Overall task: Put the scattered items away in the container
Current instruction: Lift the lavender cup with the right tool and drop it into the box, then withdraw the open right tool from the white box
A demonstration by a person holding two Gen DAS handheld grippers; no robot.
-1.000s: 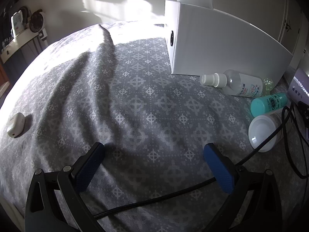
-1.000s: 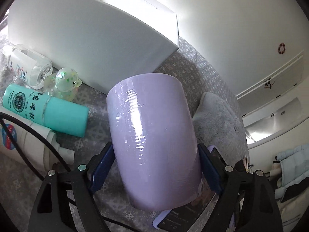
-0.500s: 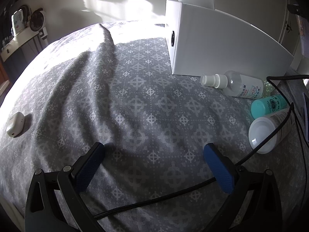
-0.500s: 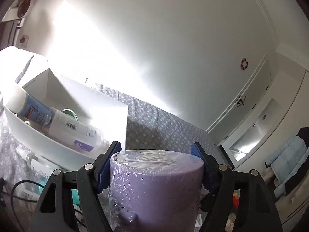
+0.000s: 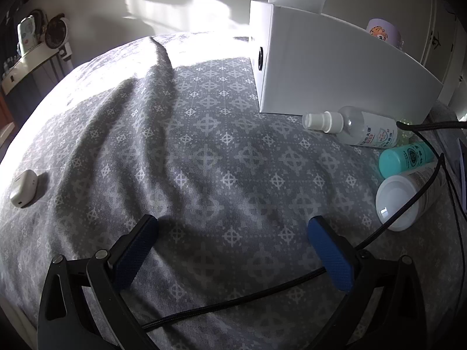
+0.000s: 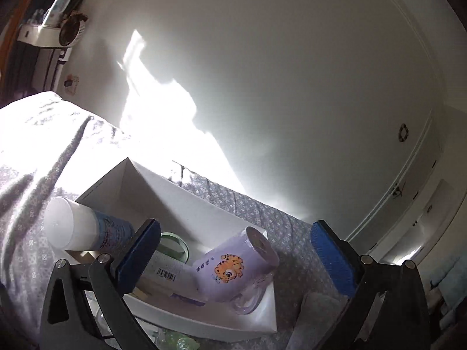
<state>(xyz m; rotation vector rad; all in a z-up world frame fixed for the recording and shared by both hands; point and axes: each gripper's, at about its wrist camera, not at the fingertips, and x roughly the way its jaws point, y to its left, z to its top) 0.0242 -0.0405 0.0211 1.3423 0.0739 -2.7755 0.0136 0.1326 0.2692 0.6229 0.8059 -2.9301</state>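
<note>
Both grippers have their jaws apart and hold nothing. The left gripper (image 5: 232,250) sits closer to the clear plastic spray bottle (image 5: 357,125), lying sideways by the white box (image 5: 335,67), ahead to its right.

The purple cup (image 6: 238,265), clamped in the right gripper (image 6: 233,250) a second ago on the bed at the right, now lies tilted in the white box (image 6: 204,213), and the fingers have spread apart, empty.

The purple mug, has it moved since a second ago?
Yes. The purple mug left the right tongs, now open, and lies inside the white box.
</note>
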